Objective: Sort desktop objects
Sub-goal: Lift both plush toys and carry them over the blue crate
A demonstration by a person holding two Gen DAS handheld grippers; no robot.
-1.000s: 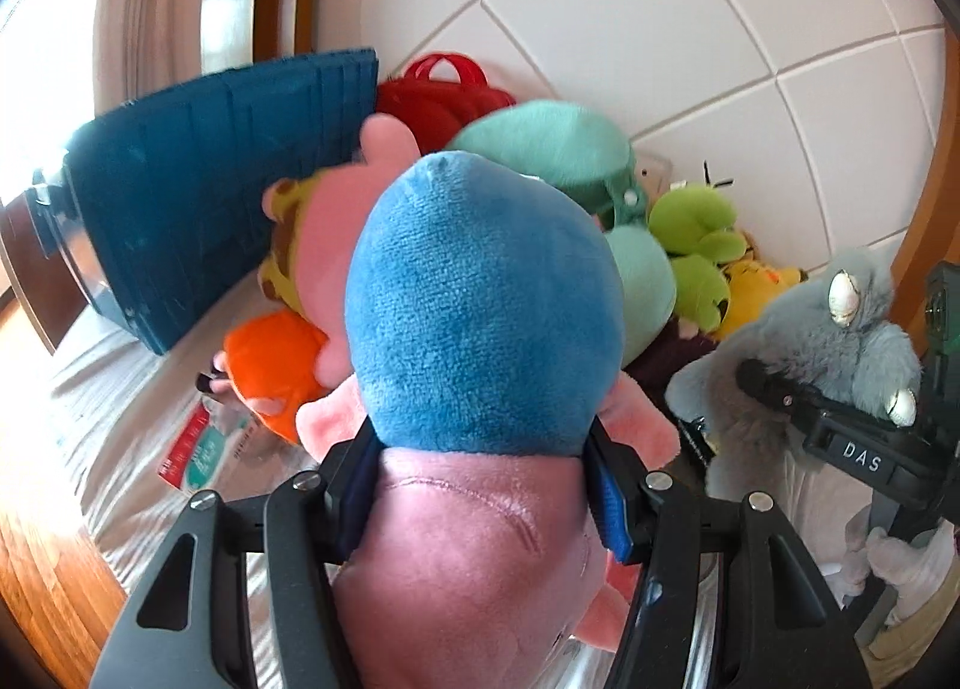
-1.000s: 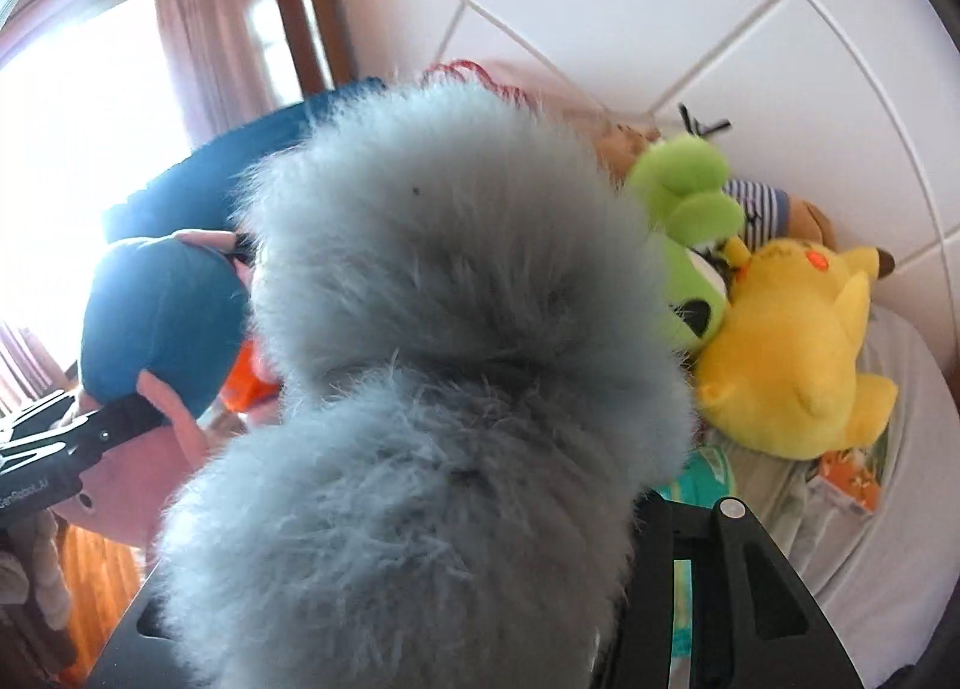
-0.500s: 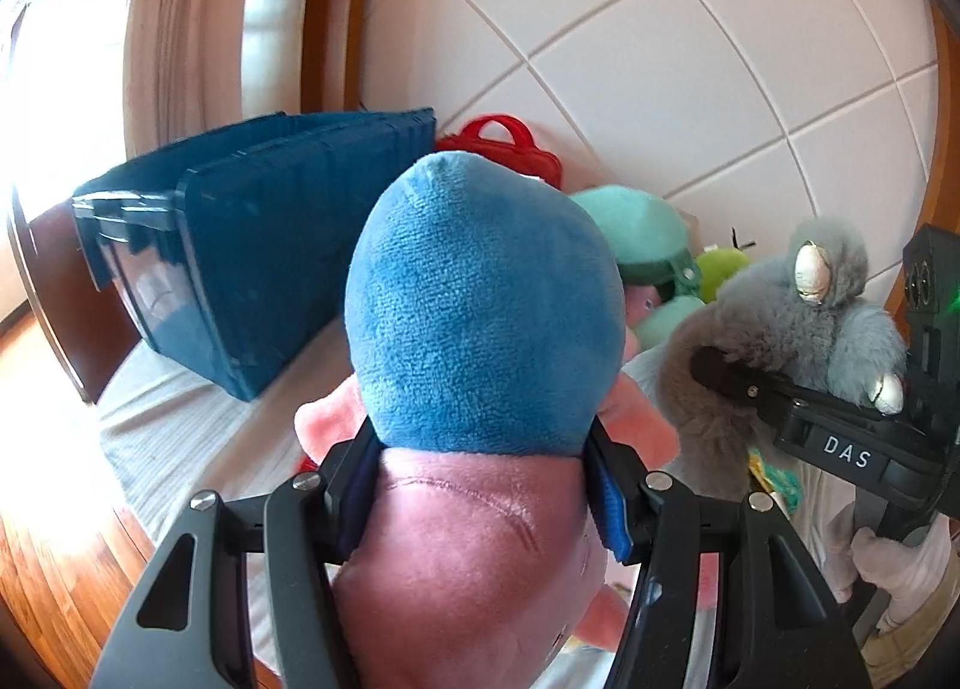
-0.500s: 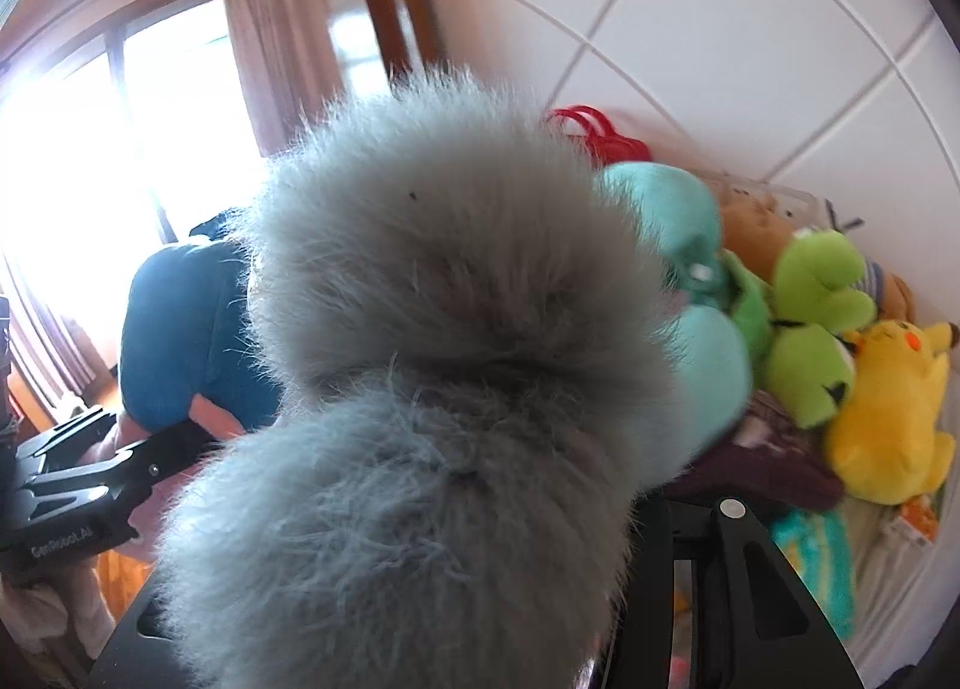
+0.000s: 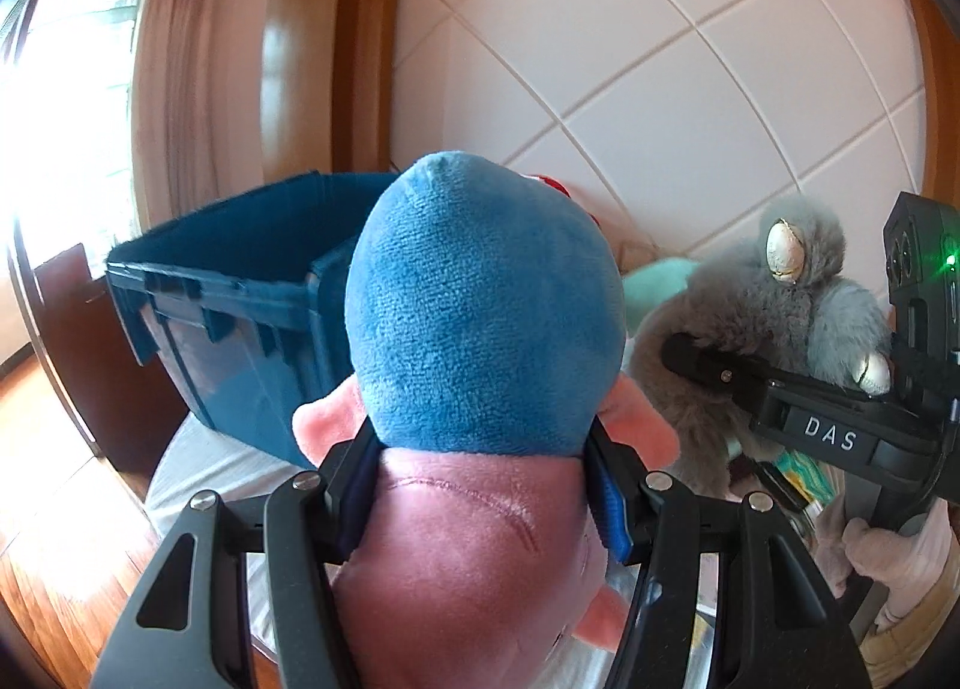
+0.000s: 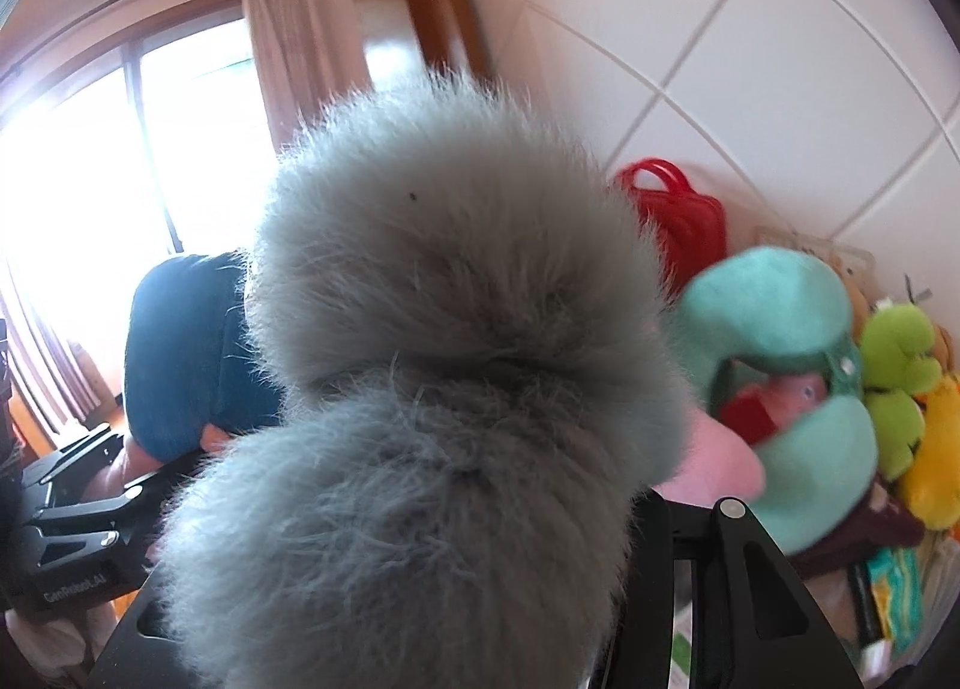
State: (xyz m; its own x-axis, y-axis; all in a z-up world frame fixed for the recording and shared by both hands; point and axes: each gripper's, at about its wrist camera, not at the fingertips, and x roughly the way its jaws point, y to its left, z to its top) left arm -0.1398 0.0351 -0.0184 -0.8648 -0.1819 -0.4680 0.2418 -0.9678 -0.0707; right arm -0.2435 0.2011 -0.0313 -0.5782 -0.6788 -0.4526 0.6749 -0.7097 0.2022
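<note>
**Both grippers carrying plush toys toward the blue bin**

The left gripper [image 5: 483, 485] is clamping a blue-and-pink plush toy [image 5: 486, 317] at the seam where the blue part meets the pink part; both pads are pressing into the fabric. The toy's long axis is running straight ahead along the fingers, blue end forward. The right gripper [image 5: 798, 407] is closing on a grey furry plush [image 6: 456, 365], which is filling most of the right wrist view and hiding the fingertips there; in the left wrist view one finger is pressing into the fur.

The blue storage bin [image 5: 240, 293] is standing ahead of the left gripper and to its left, just past the toy's blue tip, with its open top facing up. The left gripper is the nearer of the two; the right gripper is travelling beside it on the far side from the bin. The remaining plush pile [image 6: 798, 389] is lying ahead-right of the right gripper, against the tiled wall [image 5: 660, 59].

Compared with the earlier frames, both grips are unchanged. The bin is now sitting closer and lower in the left wrist view, with its rim and interior visible, and the pile is falling away to the right.
</note>
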